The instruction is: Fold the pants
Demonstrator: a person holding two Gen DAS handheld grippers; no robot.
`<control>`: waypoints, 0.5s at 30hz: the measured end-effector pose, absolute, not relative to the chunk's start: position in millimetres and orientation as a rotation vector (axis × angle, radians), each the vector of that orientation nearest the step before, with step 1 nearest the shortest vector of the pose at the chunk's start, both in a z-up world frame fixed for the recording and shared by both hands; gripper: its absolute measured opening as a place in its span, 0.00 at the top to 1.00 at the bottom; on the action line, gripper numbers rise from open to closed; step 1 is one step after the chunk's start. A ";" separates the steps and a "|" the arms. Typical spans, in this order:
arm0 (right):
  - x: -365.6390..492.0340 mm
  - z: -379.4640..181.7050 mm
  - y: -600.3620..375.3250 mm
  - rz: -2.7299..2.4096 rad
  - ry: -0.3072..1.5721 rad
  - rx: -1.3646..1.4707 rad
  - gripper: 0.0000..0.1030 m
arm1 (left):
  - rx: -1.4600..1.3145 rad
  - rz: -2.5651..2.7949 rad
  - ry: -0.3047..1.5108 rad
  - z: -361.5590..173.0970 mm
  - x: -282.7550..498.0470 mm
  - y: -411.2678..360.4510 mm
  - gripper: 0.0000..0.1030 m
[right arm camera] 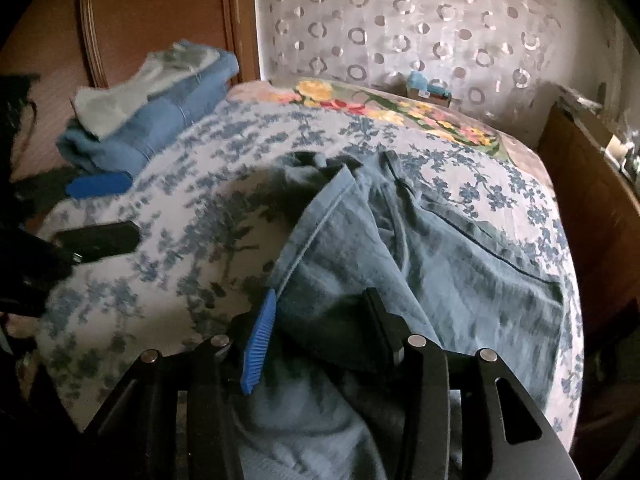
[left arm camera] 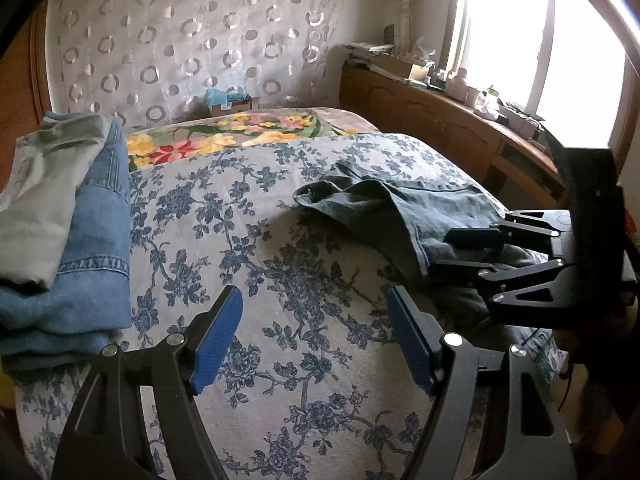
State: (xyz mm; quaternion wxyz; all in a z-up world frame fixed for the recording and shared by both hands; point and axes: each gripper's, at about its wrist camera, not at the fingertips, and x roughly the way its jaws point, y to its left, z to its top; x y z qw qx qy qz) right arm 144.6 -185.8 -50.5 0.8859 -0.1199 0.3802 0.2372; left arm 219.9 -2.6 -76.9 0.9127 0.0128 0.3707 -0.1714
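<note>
Grey-blue pants [left arm camera: 400,204] lie crumpled on the right side of the floral bed cover; they fill the right wrist view [right arm camera: 420,264]. My left gripper [left arm camera: 316,320] is open and empty, above bare bed cover left of the pants. My right gripper [right arm camera: 320,312] has its fingers around a fold of the pants; cloth sits between them, but the jaws still stand apart. The right gripper also shows in the left wrist view [left arm camera: 460,252], at the pants' near edge. The left gripper's fingertips [right arm camera: 100,184] show at the left of the right wrist view.
A stack of folded clothes [left arm camera: 68,220], blue denim with a pale garment on top, sits at the bed's left side, also in the right wrist view [right arm camera: 152,108]. A flowered blanket [left arm camera: 224,136] lies at the bed's far end. A wooden cabinet [left arm camera: 440,120] with clutter runs under the window.
</note>
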 end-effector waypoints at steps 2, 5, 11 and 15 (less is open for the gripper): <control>147.2 -51.4 -185.3 0.492 0.789 -0.252 0.55 | 0.024 -0.352 0.765 -76.9 220.0 -1.6 0.27; 150.1 -48.4 -190.0 0.501 0.773 -0.231 0.83 | 0.024 -0.351 0.768 -78.1 220.6 -1.1 0.27; 151.0 -34.5 -212.7 0.465 0.722 -0.185 0.94 | 0.028 -0.355 0.775 -79.6 222.2 -4.5 0.27; 156.5 -28.4 -229.4 0.420 0.705 -0.171 0.94 | 0.033 -0.364 0.776 -80.1 221.6 -9.0 0.27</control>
